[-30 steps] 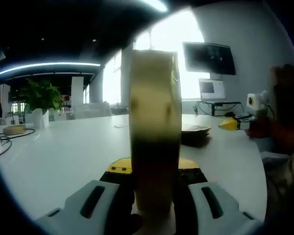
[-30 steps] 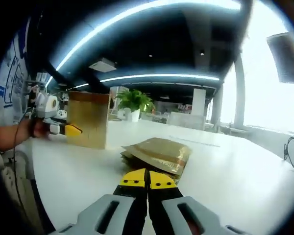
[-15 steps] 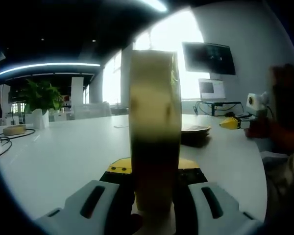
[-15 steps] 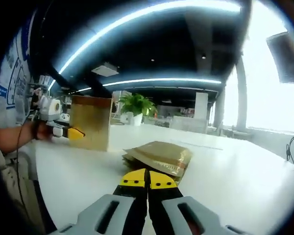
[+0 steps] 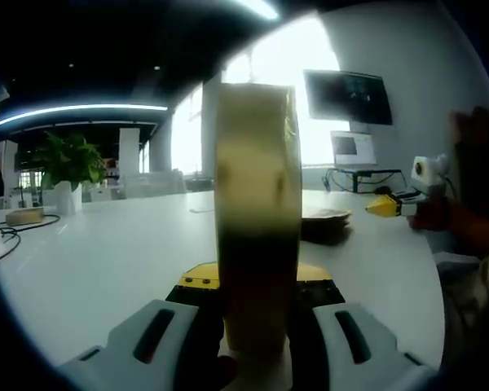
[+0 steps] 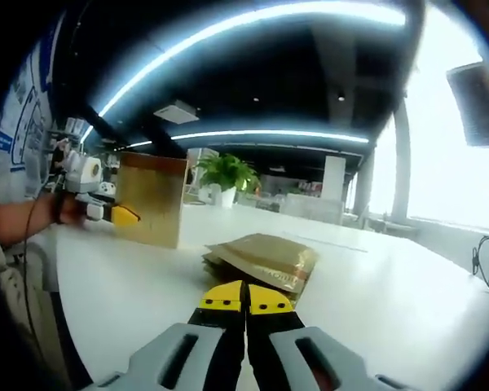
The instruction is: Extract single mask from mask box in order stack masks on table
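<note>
A tall gold mask box (image 5: 257, 204) stands edge-on on the white table (image 5: 106, 269), and my left gripper (image 5: 257, 281) is shut on its lower part. In the right gripper view the same box (image 6: 151, 199) shows its broad face at the left, with the left gripper (image 6: 118, 216) clamped on its side. A low stack of gold mask packets (image 6: 265, 259) lies flat just ahead of my right gripper (image 6: 245, 297), whose yellow tips are shut with nothing between them. In the left gripper view the stack (image 5: 322, 216) sits right of the box, and the right gripper (image 5: 387, 206) hovers beyond it.
A potted plant (image 5: 65, 163) and a coiled cable (image 5: 8, 232) sit at the table's far left. A dark monitor (image 5: 346, 96) and a small screen (image 5: 352, 148) stand by the window. A person's arm (image 6: 24, 220) holds the left gripper.
The right gripper view has shifted a little as the hand drifted. The box, the packets and both grippers' states are the same.
</note>
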Demonstrator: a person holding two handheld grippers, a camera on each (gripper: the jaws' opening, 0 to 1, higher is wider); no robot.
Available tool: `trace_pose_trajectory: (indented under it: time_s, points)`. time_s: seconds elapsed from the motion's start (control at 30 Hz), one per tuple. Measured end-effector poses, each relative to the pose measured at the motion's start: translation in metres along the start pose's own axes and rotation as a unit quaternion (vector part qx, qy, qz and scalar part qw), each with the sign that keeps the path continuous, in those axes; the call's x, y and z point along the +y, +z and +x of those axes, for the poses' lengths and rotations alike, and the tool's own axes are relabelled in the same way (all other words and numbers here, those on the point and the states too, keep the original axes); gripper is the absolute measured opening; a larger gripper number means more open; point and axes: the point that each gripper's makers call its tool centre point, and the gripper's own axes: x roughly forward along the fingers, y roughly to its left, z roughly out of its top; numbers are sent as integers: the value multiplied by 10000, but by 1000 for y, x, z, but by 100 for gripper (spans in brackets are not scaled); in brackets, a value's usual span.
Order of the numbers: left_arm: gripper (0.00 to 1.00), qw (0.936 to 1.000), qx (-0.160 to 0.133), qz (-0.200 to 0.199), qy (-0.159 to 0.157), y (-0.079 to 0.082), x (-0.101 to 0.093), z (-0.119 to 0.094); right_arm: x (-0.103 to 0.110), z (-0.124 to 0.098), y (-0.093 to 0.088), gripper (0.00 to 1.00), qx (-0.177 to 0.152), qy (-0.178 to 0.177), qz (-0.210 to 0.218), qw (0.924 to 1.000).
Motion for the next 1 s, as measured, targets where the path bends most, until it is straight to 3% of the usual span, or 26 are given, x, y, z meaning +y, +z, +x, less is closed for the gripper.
trace_pose_trajectory:
  time_s: [0.5,1.0]
  points:
    - [19,9999,91,74,-31,0,1,8,2,-1,-1,0,30,4,21,10000]
    - [19,9999,141,-18,-33,8,12,39,7,3,2,0,123,228,-34,9997]
